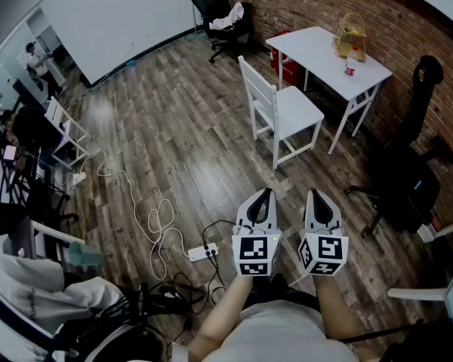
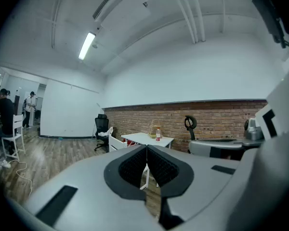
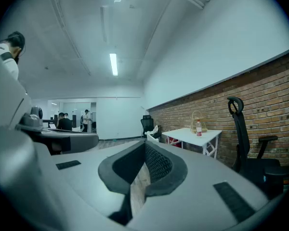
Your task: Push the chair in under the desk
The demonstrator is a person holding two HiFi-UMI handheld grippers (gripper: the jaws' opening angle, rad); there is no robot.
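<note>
A white wooden chair (image 1: 281,110) stands on the plank floor, pulled out to the left of a white desk (image 1: 328,53) by the brick wall. The desk (image 2: 147,139) carries a wire basket (image 1: 350,34) and a small bottle (image 1: 351,62). My left gripper (image 1: 263,193) and right gripper (image 1: 315,194) are held side by side near me, well short of the chair, both shut with nothing between the jaws. In the left gripper view the chair (image 2: 116,144) peeks above the jaws (image 2: 145,150). The right gripper view shows the desk (image 3: 191,136) right of its jaws (image 3: 145,146).
A black office chair (image 1: 220,15) stands at the far wall, another black chair (image 1: 411,164) to my right. A white power strip (image 1: 203,252) and cables (image 1: 151,217) lie on the floor at my left. People sit at desks (image 1: 30,149) on the far left.
</note>
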